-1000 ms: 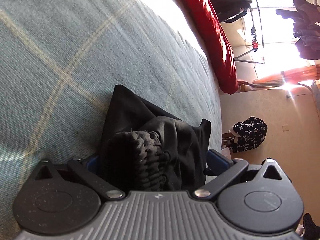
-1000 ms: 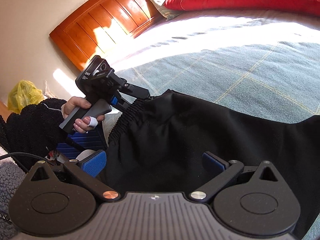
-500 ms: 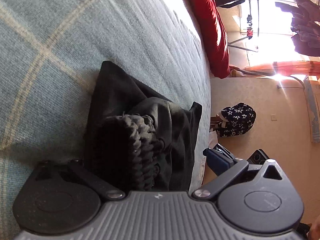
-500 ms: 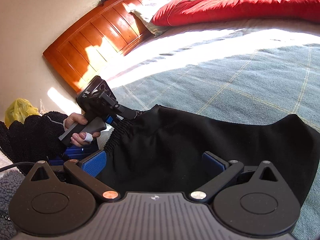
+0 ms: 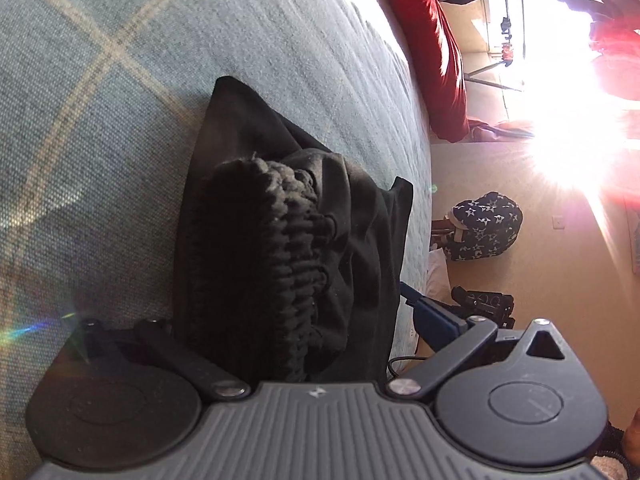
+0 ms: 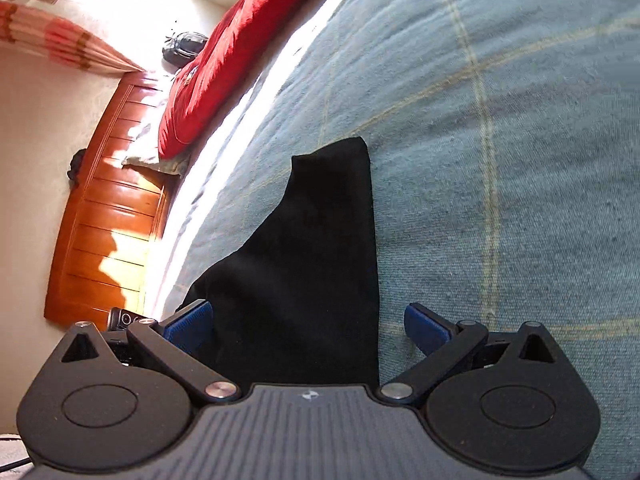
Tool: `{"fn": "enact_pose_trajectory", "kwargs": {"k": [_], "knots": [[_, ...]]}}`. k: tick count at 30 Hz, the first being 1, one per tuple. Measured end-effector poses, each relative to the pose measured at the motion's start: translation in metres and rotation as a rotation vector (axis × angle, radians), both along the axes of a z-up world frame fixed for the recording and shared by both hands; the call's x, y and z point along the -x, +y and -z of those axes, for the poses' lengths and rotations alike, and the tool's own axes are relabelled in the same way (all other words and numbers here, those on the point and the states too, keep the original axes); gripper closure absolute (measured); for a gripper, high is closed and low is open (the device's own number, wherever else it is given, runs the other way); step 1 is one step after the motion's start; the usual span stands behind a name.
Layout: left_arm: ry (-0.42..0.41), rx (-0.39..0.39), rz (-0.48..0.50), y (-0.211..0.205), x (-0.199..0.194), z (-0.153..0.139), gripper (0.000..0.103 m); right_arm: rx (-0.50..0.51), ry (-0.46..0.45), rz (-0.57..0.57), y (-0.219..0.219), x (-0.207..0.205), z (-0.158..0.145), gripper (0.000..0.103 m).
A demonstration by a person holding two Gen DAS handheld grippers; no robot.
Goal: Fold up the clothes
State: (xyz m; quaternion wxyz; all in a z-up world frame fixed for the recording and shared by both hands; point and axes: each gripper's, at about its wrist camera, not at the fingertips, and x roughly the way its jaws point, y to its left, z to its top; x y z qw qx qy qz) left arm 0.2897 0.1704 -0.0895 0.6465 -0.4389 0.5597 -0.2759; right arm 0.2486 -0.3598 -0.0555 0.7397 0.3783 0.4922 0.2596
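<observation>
A black garment lies bunched on the teal plaid bed cover, its gathered elastic waistband facing the left wrist camera. My left gripper is open, with the waistband heaped between its fingers; the left finger is hidden by the cloth and the right blue pad shows. In the right wrist view the black garment runs away from me as a flat tapering strip on the bed cover. My right gripper is open, both blue pads spread wide on either side of the cloth.
A red quilt lies along the far side of the bed by the wooden headboard. A star-patterned bag stands on the floor beyond the bed's edge. Strong sun glare fills the upper right of the left wrist view.
The right gripper has rolled sharply and dropped low over the bed; the cloth that spanned both grippers now lies as a narrow strip. The left gripper moved only slightly.
</observation>
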Motion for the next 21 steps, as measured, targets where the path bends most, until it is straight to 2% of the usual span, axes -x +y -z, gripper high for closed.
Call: {"fn": "enact_pose_trajectory", "kwargs": {"k": [5, 12, 17, 21], "knots": [[-0.004, -0.011, -0.015, -0.003, 0.001, -0.002, 0.000, -0.147, 0.073, -0.012, 0.008, -0.011, 0.027, 0.000], [-0.009, -0.031, -0.030, -0.006, 0.002, -0.004, 0.000, -0.161, 0.081, -0.119, 0.036, -0.044, 0.032, 0.000], [-0.018, -0.024, -0.040, -0.002, 0.005, -0.002, 0.000, -0.218, 0.138, -0.148, 0.026, -0.027, 0.034, 0.000], [-0.021, -0.019, -0.046, 0.001, 0.005, -0.001, 0.000, -0.237, 0.144, -0.131, 0.027, -0.022, 0.037, 0.000]]}}
